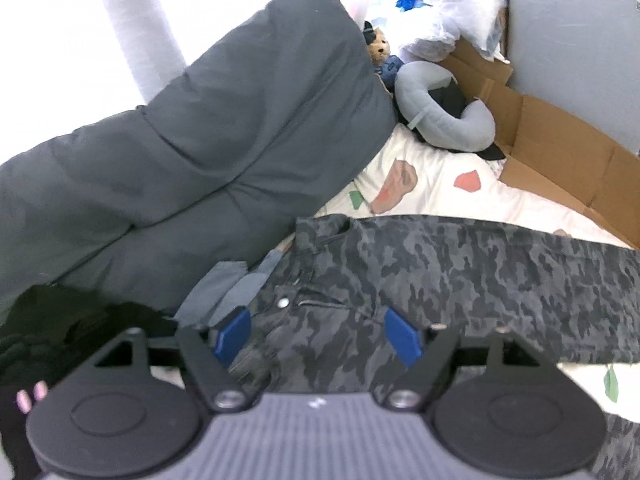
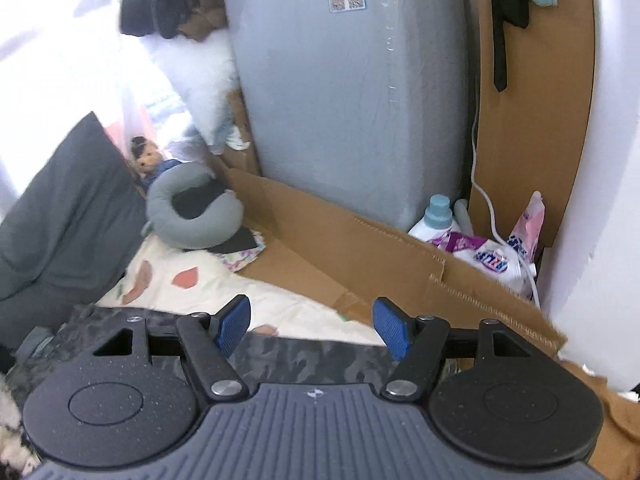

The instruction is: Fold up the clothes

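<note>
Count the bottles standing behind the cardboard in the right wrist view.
1 that is clear: a white bottle with a blue cap, upright between the grey mattress and the white cable. Bags in front of it may hide more.

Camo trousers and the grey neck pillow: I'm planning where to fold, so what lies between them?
Only the white patterned sheet, bare of objects, lies between the camo trousers and the grey neck pillow; the left wrist view shows it best.
</note>
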{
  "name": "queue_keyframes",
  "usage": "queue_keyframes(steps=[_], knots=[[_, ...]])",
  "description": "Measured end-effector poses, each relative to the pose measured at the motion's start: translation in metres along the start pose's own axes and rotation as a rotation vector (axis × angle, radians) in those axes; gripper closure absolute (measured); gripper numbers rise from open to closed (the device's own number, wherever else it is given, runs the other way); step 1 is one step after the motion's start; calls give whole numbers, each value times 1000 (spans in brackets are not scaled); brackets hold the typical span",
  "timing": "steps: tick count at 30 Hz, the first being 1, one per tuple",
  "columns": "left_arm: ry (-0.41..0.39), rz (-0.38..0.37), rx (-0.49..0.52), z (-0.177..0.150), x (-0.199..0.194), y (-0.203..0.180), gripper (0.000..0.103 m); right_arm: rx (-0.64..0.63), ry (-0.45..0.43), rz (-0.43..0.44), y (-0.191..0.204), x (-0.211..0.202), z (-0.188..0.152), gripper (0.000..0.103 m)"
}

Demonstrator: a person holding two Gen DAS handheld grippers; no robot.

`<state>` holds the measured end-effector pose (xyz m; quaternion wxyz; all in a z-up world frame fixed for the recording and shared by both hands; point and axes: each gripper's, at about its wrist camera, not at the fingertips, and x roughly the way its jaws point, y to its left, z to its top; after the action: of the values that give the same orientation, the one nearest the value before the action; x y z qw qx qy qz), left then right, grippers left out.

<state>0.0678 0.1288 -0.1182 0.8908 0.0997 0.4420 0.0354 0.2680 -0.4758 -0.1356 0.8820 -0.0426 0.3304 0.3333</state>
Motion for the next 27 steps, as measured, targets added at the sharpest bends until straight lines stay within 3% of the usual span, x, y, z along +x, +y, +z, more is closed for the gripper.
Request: queue_keyframes(steps=[5, 12, 20, 27], knots=[[-31, -40, 6, -6, -36, 13, 19, 6, -24, 39, 1, -41, -35, 29], [-64, -62, -16, -23, -50, 29, 19, 39, -16, 10, -2, -76, -84, 29], [-56, -97, -64, -54, -31, 53, 20, 108, -13, -13, -17, -109, -145, 28], [-22, -115, -126, -83, 1, 67, 25, 164, 12, -113, -34, -139, -204, 28]])
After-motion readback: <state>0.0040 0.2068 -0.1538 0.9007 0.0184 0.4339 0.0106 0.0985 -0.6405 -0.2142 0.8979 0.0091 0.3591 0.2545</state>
